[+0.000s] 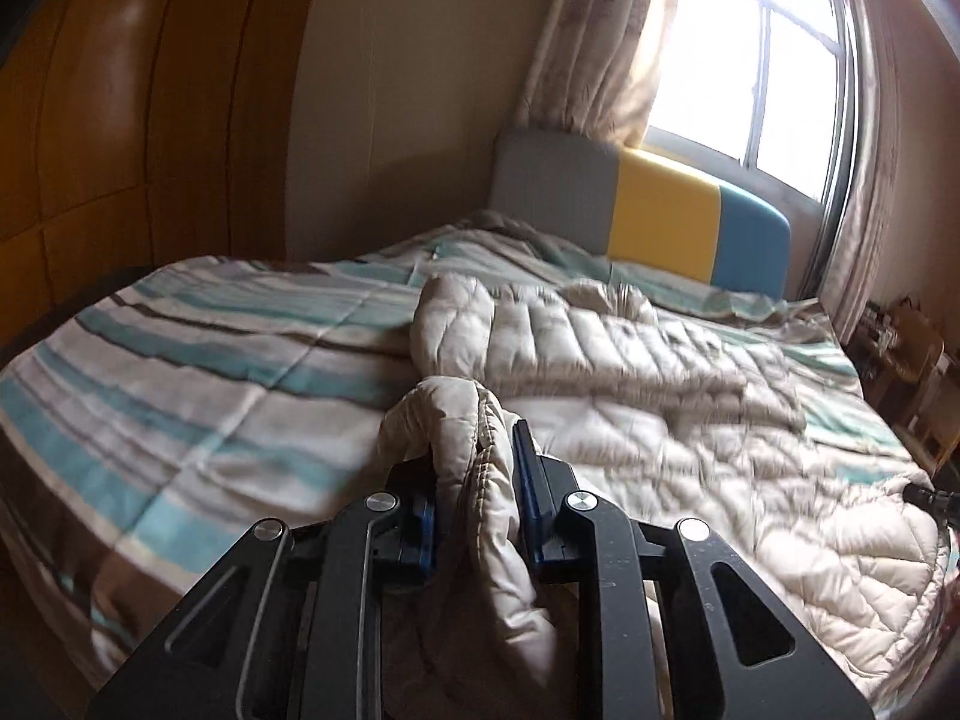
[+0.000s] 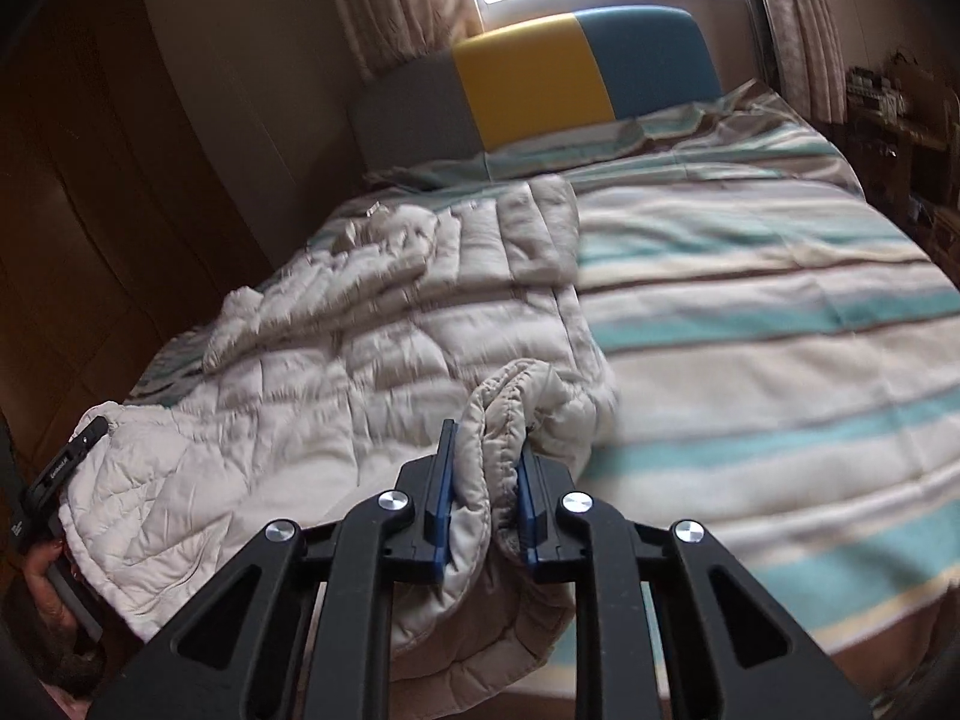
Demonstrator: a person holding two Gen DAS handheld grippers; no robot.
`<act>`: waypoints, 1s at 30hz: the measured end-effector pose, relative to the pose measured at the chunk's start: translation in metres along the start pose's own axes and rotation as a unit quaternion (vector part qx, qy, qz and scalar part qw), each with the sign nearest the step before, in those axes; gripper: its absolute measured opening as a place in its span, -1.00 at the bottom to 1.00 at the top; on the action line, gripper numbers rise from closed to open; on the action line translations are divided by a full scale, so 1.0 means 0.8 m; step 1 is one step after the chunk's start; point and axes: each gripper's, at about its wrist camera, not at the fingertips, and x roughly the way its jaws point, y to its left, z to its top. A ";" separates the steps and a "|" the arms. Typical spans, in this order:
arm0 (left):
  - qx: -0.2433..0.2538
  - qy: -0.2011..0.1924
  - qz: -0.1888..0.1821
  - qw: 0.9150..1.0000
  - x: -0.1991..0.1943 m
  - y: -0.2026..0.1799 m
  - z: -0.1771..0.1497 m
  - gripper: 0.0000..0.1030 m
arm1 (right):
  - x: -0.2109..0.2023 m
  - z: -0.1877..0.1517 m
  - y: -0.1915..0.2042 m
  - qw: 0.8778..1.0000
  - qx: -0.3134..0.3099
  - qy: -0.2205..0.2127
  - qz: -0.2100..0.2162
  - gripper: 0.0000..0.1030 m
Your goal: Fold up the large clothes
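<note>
The left gripper [image 1: 474, 480] is clamped on a bunched hem of a cream quilted puffer coat [image 1: 630, 360], the padded fabric squeezed between its blue pads and spilling down toward the camera. The right gripper [image 2: 483, 474] is likewise clenched on a thick roll of the same coat [image 2: 336, 348], its jaws drawn nearly together around the fold. In the right wrist view, the left tool shows as a black clamp at 8 o'clock on the coat's near edge, with part of a hand [image 2: 42, 588] below it. The rest of the garment lies rumpled across a striped teal, white and brown bedspread [image 2: 768, 324], running away toward 12 o'clock. Beyond it stands a headboard [image 1: 666, 210] in grey, yellow and blue panels under a bright window [image 1: 756, 78] framed by patterned curtains [image 1: 594, 42]. A wooden wardrobe [image 1: 120, 138] lines the bed at 9 o'clock; cluttered shelves [image 2: 894, 102] crowd the opposite side. Open bedspread lies on either flank of the coat.
</note>
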 end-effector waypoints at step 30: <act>-0.061 0.091 0.013 0.994 0.264 0.005 0.131 -0.38 | 0.227 0.177 -0.044 0.995 0.100 -0.010 0.008 -0.53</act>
